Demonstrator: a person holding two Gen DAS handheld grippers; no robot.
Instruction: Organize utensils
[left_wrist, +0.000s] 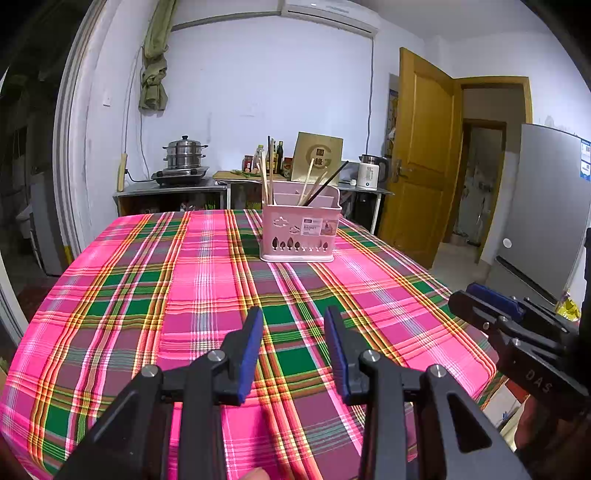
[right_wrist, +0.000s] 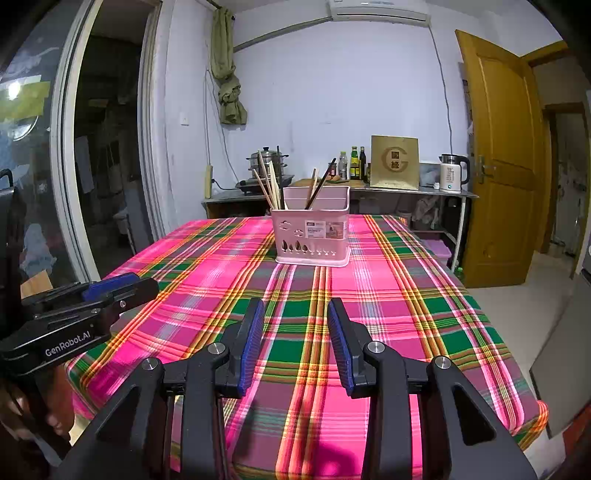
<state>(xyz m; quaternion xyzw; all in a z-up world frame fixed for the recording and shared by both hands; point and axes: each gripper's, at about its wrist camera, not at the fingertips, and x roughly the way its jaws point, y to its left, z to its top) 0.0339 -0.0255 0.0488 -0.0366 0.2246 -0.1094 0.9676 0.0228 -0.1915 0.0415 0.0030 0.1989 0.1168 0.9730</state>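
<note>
A pink plastic utensil basket (left_wrist: 300, 230) stands on the far middle of the plaid table; it also shows in the right wrist view (right_wrist: 312, 234). Pale wooden chopsticks (left_wrist: 266, 181) stand in its left compartment, and light chopsticks with one dark chopstick (left_wrist: 327, 183) lean in the middle one. My left gripper (left_wrist: 293, 314) is open and empty, low over the near part of the table. My right gripper (right_wrist: 295, 306) is open and empty too, beside it on the right. Each shows from the side in the other's view: right (left_wrist: 480, 295), left (right_wrist: 122, 282).
The table wears a pink, green and yellow plaid cloth (left_wrist: 184, 295). Behind it a counter holds a steel steamer pot (left_wrist: 184, 153), bottles (right_wrist: 354, 162), a gold box (right_wrist: 395, 162) and a white kettle (right_wrist: 452, 175). A wooden door (right_wrist: 498, 166) stands open at right, a grey fridge (left_wrist: 546, 206) beyond.
</note>
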